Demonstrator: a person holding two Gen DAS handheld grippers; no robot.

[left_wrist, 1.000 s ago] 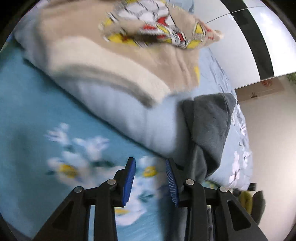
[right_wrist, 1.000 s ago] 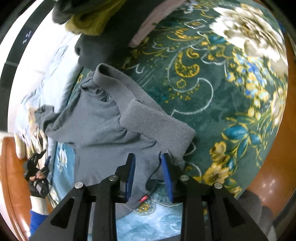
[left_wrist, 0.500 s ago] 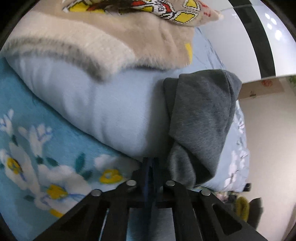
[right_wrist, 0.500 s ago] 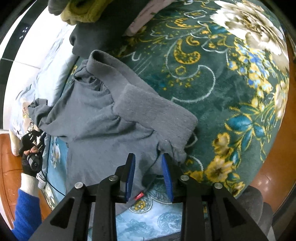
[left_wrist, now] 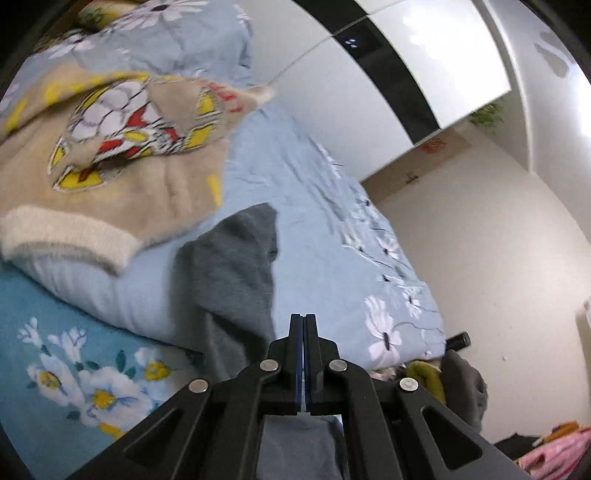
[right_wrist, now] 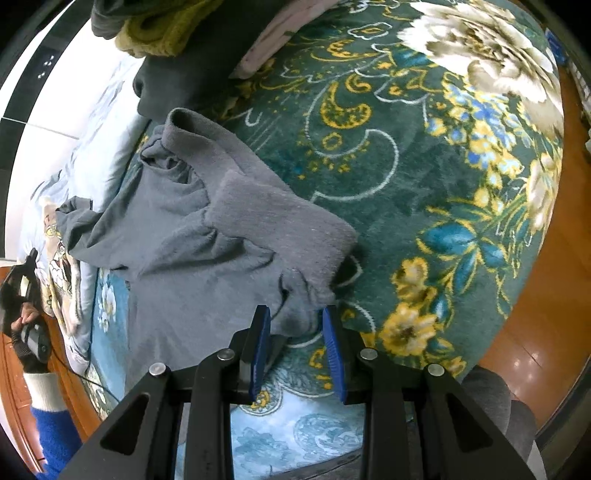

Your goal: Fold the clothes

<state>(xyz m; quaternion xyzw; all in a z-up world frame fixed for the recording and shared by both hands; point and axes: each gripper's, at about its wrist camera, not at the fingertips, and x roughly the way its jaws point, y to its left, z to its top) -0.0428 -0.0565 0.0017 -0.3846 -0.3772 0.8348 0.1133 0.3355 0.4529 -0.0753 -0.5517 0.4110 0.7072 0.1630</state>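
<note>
— Grey sweater (right_wrist: 192, 236), where does it lie? 
— Spread across the bed, on the dark green floral blanket (right_wrist: 424, 155), its long axis running from the right claw (right_wrist: 297, 347) away toward the pale blue quilt (left_wrist: 314, 206) at the far side.
— Which claw is nearer?
— The right one. Its jaws stand narrow around the bunched hem just below the folded cuff (right_wrist: 284, 225); the pads look to press the cloth, so I judge it held there.
— And the left claw (left_wrist: 303, 354)?
— Fully closed, blue pads together. Grey cloth hangs beneath it, but whether any is pinched I cannot tell. The far sleeve (left_wrist: 236, 266) drapes over the quilt just ahead of it.
— What stands in the way?
— A beige cartoon sweater (left_wrist: 122, 147) lies on the quilt beside that sleeve, and a pile of yellow and dark clothes (right_wrist: 166, 33) sits beyond the collar.
</note>
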